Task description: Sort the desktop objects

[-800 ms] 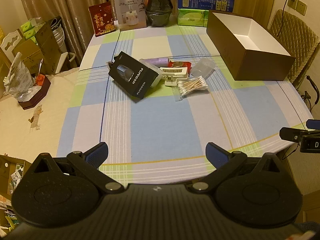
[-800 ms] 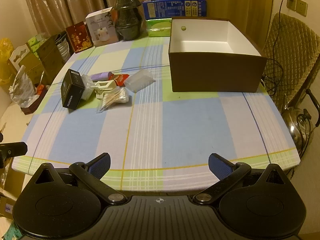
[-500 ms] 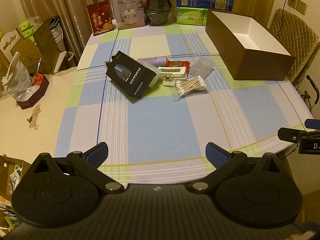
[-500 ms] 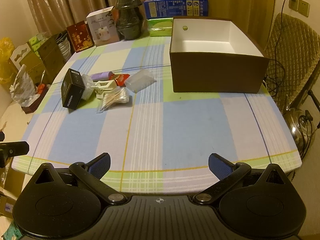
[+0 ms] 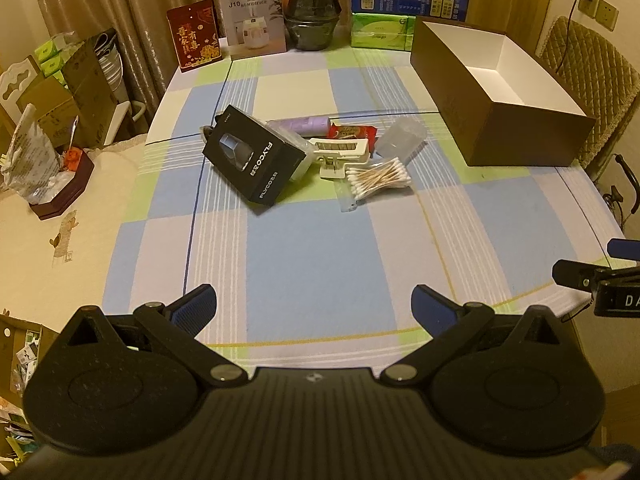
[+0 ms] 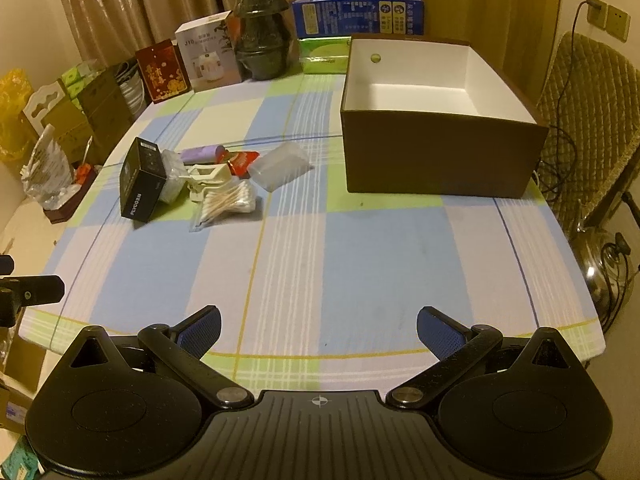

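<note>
Checked tablecloth (image 5: 320,256) fills both views. Left gripper (image 5: 314,304) and right gripper (image 6: 319,326) hover with fingers spread, holding nothing; the clutter (black box (image 5: 254,160), swabs (image 5: 378,178)) lies well beyond the fingertips, beside the brown box (image 6: 440,156).

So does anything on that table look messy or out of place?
Yes: the small items sit jumbled together. The black FLYCO box lies tilted, propped on a white item, and the bag of cotton swabs lies askew beside it. The brown box stands empty.
</note>
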Demonstrator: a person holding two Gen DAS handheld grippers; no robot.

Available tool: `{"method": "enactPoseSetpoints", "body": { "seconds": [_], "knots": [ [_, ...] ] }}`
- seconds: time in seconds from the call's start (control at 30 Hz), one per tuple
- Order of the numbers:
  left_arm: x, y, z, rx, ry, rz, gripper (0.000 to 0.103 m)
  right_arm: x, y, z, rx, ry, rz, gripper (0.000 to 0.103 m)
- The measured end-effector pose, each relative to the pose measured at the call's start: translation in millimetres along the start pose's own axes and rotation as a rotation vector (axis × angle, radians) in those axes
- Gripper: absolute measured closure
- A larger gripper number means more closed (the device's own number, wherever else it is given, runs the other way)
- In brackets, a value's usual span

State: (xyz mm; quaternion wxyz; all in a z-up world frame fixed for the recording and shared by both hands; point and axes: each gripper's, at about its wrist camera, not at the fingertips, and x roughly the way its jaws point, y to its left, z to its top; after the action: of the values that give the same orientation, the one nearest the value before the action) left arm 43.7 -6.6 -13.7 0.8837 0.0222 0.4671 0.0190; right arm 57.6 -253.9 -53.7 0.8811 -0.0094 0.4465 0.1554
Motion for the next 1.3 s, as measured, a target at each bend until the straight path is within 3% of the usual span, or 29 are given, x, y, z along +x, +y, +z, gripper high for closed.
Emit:
{"method": "enactPoseSetpoints", "body": {
  "seconds": [0.73,1.3],
  "knots": [
    [22,-8,24,-0.042,0.02,0.027,0.001,31,-17,33,-0.054,0.016,0.05,0.002],
    [43,-11,51,-0.136,0.031,0.098,0.001,72,-8,75,-0.231,0.015,0.196,0.002]
  ]
}}
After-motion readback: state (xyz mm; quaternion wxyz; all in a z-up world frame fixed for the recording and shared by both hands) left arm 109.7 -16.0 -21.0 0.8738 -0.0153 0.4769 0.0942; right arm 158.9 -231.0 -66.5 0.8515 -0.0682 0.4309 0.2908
